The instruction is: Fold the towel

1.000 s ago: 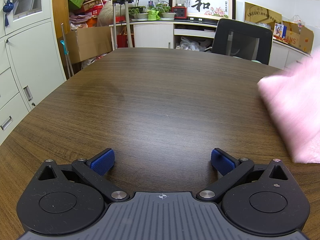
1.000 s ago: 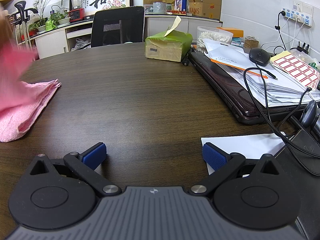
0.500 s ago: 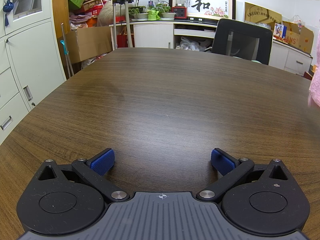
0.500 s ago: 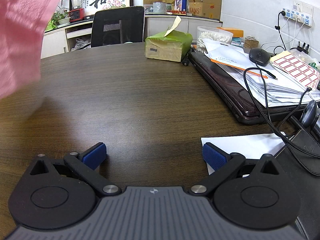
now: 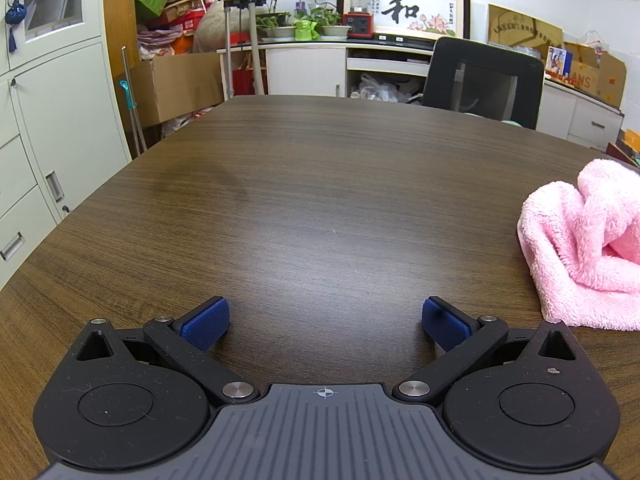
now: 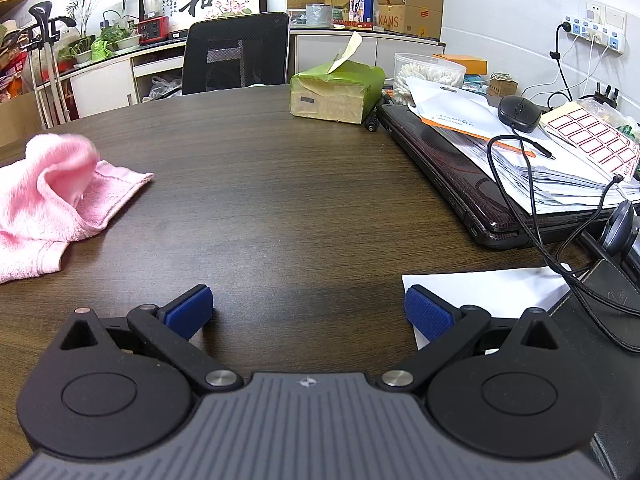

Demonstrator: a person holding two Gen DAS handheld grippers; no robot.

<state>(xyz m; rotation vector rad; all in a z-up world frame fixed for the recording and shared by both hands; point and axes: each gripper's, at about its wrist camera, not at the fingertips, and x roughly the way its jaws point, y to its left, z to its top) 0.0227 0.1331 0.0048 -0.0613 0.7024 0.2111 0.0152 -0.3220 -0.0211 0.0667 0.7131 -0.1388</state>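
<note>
**Pink towel crumpled on table, both grippers empty**

Left wrist view: left gripper [image 5: 325, 322] spread wide, grasping nothing, low over the dark wood table [image 5: 320, 184]. The pink towel [image 5: 588, 248] lies bunched at the right edge of frame, just beside the right finger, not touching.

Right wrist view: right gripper [image 6: 308, 314] likewise spread and empty. Towel [image 6: 52, 200] at middle left, rumpled, apart from the fingers. White paper [image 6: 488, 292] under the right fingertip.
</note>
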